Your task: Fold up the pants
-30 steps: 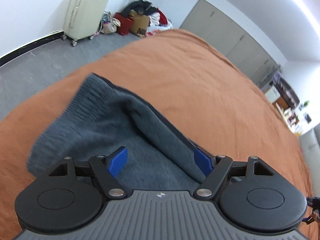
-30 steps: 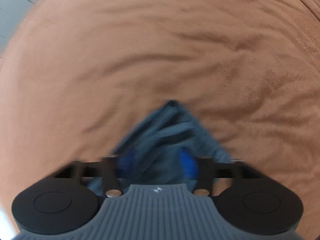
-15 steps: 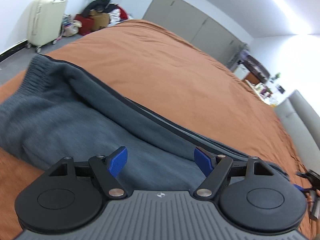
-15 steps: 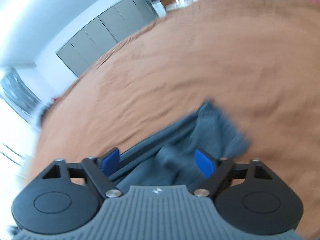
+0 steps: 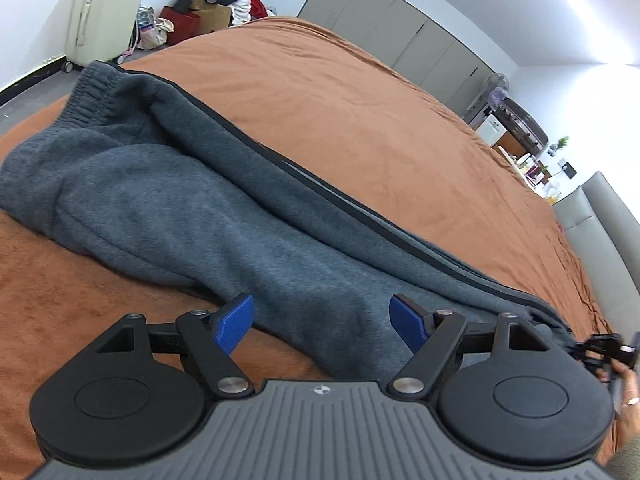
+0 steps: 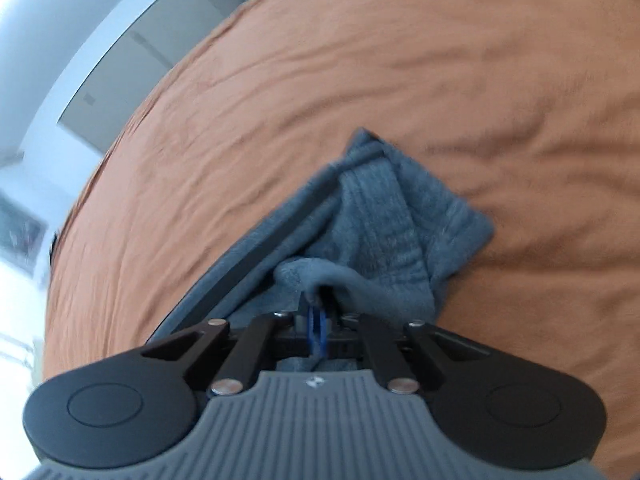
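Note:
Grey sweatpants (image 5: 224, 208) lie stretched across the orange bed cover (image 5: 360, 104), waistband at the far left, legs running toward the lower right. My left gripper (image 5: 322, 322) is open, its blue fingertips (image 5: 236, 322) spread just above the pant leg, holding nothing. In the right wrist view the cuff end of the pants (image 6: 384, 224) lies bunched on the bed cover (image 6: 400, 60). My right gripper (image 6: 318, 320) is shut on a fold of the grey fabric near the cuffs. The right gripper and the hand holding it also show at the left wrist view's right edge (image 5: 608, 350).
A cream suitcase (image 5: 106, 14) and a pile of bags and clothes (image 5: 208, 8) stand on the floor beyond the bed's far left. Grey wardrobe doors (image 5: 400, 36) line the back wall. A grey headboard (image 5: 600, 224) is at the right.
My right gripper has closed from open onto the pant fabric near the cuffs. The left gripper stayed open and drew back along the leg, so more of the pants shows.

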Demonstrator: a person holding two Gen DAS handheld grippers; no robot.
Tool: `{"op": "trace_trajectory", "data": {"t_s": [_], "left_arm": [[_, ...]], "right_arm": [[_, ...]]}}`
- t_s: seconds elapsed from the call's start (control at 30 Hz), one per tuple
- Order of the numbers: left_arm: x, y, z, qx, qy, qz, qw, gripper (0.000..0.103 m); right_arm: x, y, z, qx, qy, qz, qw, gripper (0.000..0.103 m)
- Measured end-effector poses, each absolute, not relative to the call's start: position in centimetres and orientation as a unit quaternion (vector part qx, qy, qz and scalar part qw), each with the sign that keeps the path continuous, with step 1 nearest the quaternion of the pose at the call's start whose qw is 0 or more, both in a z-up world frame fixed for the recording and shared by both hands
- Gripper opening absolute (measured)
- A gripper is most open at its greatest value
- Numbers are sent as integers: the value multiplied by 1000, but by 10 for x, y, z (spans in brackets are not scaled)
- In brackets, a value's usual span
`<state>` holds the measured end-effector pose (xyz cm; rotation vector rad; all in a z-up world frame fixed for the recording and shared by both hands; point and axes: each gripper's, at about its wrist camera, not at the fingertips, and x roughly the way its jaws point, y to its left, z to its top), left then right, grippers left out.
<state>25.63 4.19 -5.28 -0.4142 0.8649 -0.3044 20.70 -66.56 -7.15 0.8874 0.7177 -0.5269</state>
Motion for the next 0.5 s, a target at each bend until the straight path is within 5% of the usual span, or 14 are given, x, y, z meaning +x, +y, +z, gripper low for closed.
{"op": "trace_trajectory", "data": {"t_s": [0.17,0.37,0.43,0.47,0.5], "left_arm": [[253,43,-51,-189,417,-142,878,90],[253,41,-53,-185,421,-146,876,90],[255,41,-53,-174,418,-144,880,90],[258,42,-54,-171,416,-144,882,90],[263,42,-54,-167,414,-144,883,90]], "right_arm": [[198,-684,-29,387,346,-262,814,0],[206,-697,-72,394,454,-285,746,0],[197,-689,-63,408,431,-305,745,15],[192,-682,-58,401,417,-320,751,42],[186,-669,-50,385,399,-342,759,81]]}}
